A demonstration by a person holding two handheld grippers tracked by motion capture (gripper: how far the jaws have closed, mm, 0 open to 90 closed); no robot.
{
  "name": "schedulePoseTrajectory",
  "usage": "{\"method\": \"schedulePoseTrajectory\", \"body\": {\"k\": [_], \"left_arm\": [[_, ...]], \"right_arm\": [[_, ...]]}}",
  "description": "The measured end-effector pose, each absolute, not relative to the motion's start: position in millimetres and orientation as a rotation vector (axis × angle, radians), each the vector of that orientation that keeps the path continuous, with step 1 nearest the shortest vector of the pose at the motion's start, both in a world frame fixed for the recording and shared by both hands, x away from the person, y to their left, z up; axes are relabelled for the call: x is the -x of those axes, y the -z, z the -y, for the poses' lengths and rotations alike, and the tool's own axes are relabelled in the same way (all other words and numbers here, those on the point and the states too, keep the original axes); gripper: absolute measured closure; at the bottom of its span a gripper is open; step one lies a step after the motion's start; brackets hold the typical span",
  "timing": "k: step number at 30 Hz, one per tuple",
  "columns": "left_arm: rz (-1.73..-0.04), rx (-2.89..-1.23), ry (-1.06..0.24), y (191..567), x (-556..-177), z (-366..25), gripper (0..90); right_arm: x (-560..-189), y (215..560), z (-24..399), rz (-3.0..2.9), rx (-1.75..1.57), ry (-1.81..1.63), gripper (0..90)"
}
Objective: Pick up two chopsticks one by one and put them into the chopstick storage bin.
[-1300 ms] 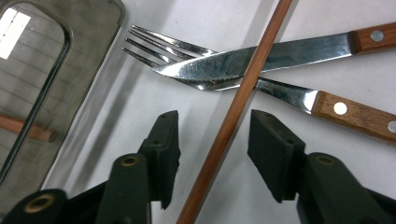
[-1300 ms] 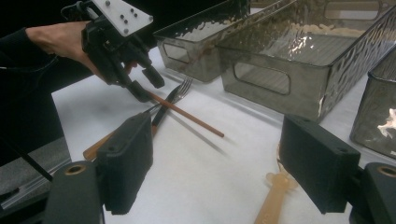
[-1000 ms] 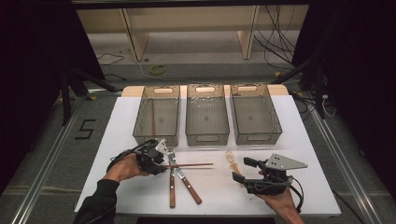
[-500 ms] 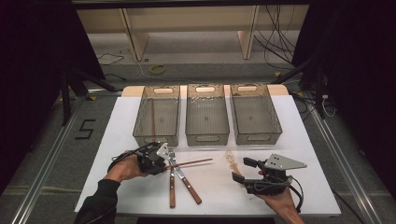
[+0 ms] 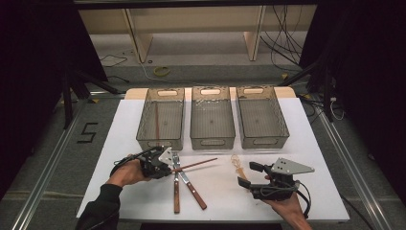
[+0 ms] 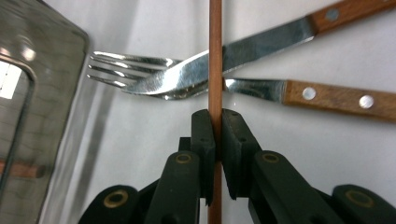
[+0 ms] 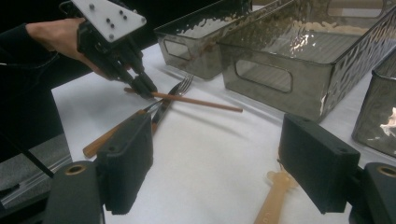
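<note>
From where I stand, the left gripper [image 5: 165, 167] sits low on the white table [image 5: 316, 158] at about eight o'clock, and its jaws have just been closing; they now pinch a thin brown chopstick [image 5: 196, 164] near its end. In the left gripper view the chopstick [image 6: 215, 70] runs straight up between the two black pads [image 6: 203, 135], which press on it from both sides. The stick lies across a fork [image 5: 176, 179] and a knife [image 5: 190, 184], both with wooden handles, whose metal ends cross just beside the left gripper's tips; its free end points toward two o'clock, short of the middle bin [image 5: 212, 139]. Three clear bins stand in a row at twelve o'clock: the left bin [image 5: 143, 129] holds another brown stick [image 5: 156, 122], and the right bin [image 5: 280, 127] stands next to the middle one. At five o'clock the right gripper [image 5: 250, 175] rests on the table in the person's hand, its jaws spread wide with nothing between them. Just ahead of it, toward eleven o'clock, lies a pale plastic utensil [image 5: 238, 165], touching neither pad in the right gripper view [image 7: 275, 196].
</note>
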State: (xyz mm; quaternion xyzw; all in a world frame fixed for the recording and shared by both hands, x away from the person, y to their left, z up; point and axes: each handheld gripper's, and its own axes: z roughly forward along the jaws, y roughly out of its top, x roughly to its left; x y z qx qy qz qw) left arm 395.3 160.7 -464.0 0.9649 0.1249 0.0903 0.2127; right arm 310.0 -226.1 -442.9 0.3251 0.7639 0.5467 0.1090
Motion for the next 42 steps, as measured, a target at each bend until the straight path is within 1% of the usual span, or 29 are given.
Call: {"method": "schedulePoseTrajectory", "body": {"k": [2, 6, 11, 13, 16, 23, 27, 35, 42], "left_arm": [[-0.355, -2.657, -0.283, 457, -395, -162, 83.6], [-0.400, -2.562, -0.297, 443, -394, -164, 83.6], [-0.443, -2.503, -0.301, 439, -396, -166, 83.6], [-0.481, -2.476, -0.295, 438, -398, -167, 83.6], [-0.550, -2.413, -0.332, 433, -400, -170, 83.6], [-0.740, -2.225, -0.385, 418, -406, -183, 83.6], [-0.803, -2.163, -0.397, 416, -410, -191, 83.6], [-0.890, -2.083, -0.443, 405, -420, -199, 83.6], [-0.943, -2.040, -0.450, 397, -439, -205, 83.7]], "right_arm": [[-310, 443, 226, -2.248, -0.954, -1.607, 27.0], [-310, 443, 225, -2.251, -0.953, -1.604, 26.9], [-310, 443, 225, -2.248, -0.950, -1.604, 26.9], [-310, 443, 225, -2.249, -0.950, -1.605, 26.9], [-310, 444, 225, -2.253, -0.949, -1.598, 26.9], [-310, 444, 224, -2.253, -0.954, -1.595, 26.9], [-309, 443, 224, -2.246, -0.952, -1.599, 26.9], [-310, 445, 224, -2.255, -0.960, -1.590, 26.9], [-310, 445, 225, -2.251, -0.962, -1.593, 26.9]]}}
